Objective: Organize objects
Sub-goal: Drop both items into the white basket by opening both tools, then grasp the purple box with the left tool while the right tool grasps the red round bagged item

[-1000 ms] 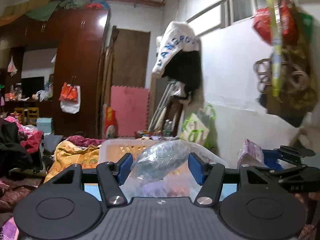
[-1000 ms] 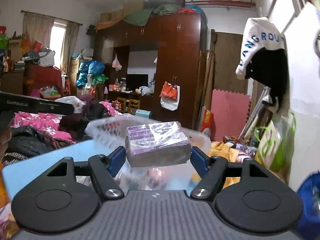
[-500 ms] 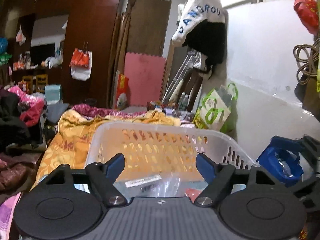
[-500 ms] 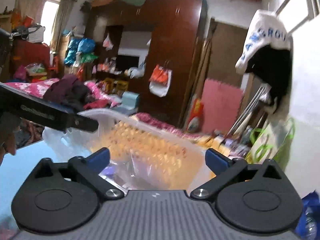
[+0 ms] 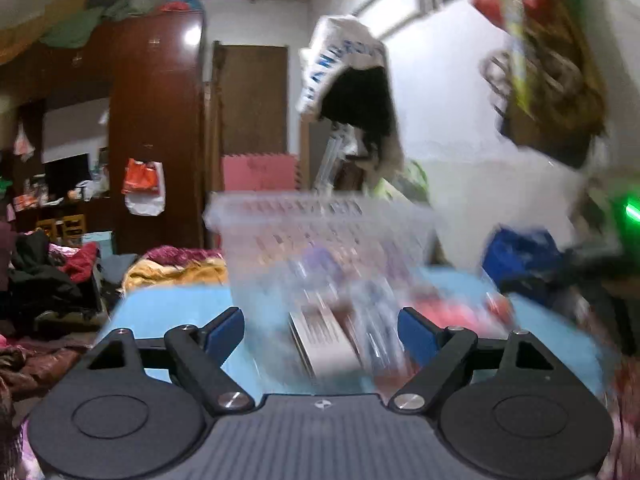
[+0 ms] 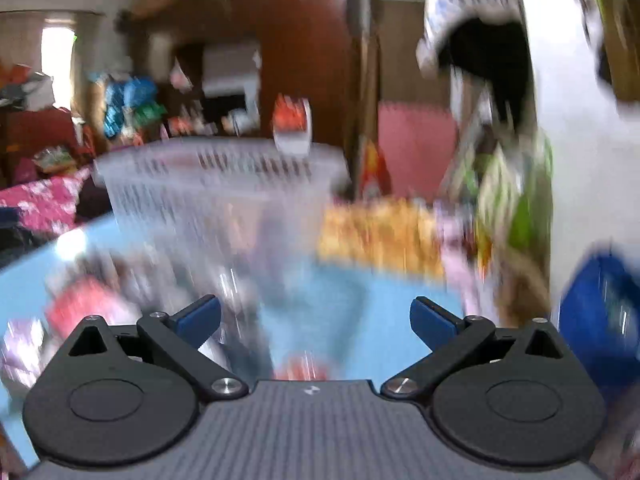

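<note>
With its wrapped bundle released a second ago, the left claw (image 5: 321,330) gapes empty over packets (image 5: 324,340) on the blue worktop (image 5: 176,304) before the white basket (image 5: 320,216). Right view: right claw (image 6: 315,318) likewise spread, package gone, basket (image 6: 216,176) ahead; more sorting remains.

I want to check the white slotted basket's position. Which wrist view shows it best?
The right wrist view: the basket shows its whole slotted wall and rim, though blurred. The left wrist view shows it blurrier, merging with packets in front.

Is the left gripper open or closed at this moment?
Open: the left gripper has its blue pads wide apart, gripping nothing.
</note>
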`<state>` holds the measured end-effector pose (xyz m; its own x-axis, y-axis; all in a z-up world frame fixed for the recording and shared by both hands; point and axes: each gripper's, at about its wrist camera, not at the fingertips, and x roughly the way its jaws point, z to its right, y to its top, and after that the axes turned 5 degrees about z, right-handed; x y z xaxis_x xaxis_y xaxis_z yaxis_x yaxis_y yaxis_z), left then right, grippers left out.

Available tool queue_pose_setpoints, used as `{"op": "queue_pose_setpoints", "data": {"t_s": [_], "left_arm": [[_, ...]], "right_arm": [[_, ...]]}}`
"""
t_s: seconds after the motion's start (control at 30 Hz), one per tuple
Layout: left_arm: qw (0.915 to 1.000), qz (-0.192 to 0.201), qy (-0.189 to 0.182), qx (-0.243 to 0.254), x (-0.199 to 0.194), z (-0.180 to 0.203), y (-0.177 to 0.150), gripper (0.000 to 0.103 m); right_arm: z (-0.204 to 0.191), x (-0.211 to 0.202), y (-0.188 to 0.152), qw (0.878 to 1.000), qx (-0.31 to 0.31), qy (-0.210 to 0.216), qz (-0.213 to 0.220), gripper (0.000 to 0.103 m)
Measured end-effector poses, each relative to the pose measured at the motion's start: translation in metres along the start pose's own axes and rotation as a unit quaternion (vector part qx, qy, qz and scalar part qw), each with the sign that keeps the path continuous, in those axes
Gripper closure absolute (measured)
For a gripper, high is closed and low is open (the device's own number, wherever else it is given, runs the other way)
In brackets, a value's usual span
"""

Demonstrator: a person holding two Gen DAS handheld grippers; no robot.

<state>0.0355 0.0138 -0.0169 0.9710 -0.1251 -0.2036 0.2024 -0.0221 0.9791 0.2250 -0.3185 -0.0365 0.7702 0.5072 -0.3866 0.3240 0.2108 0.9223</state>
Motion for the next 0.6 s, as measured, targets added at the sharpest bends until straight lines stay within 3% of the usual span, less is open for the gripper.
{"op": "queue_pose_setpoints", "data": {"t_s": [0.1, 0.23, 0.37, 0.5, 0.6], "left_arm": [[0.9993, -0.018, -0.031, 0.008, -0.01, 0.01, -0.018, 0.016], [0.9972, -0.03, -0.051, 0.046, -0.006, 0.028, -0.028, 0.016], [0.9964, -0.053, -0.056, 0.036, 0.003, 0.028, -0.036, 0.016], [0.996, -0.063, -0.058, 0.024, 0.011, 0.024, -0.047, 0.016], [0.9965, -0.056, -0.058, 0.021, 0.009, 0.025, -0.05, 0.02]], "right_arm": [[0.001, 0.011, -0.011, 0.999, 0.019, 0.008, -0.03, 0.0], [-0.002, 0.012, -0.009, 0.999, 0.022, 0.018, -0.034, 0.006], [-0.004, 0.02, -0.015, 0.998, 0.017, 0.02, -0.058, 0.018], [-0.002, 0.019, -0.019, 0.998, 0.018, 0.014, -0.059, 0.038], [-0.004, 0.018, -0.02, 0.998, 0.011, 0.011, -0.058, 0.044]]}}
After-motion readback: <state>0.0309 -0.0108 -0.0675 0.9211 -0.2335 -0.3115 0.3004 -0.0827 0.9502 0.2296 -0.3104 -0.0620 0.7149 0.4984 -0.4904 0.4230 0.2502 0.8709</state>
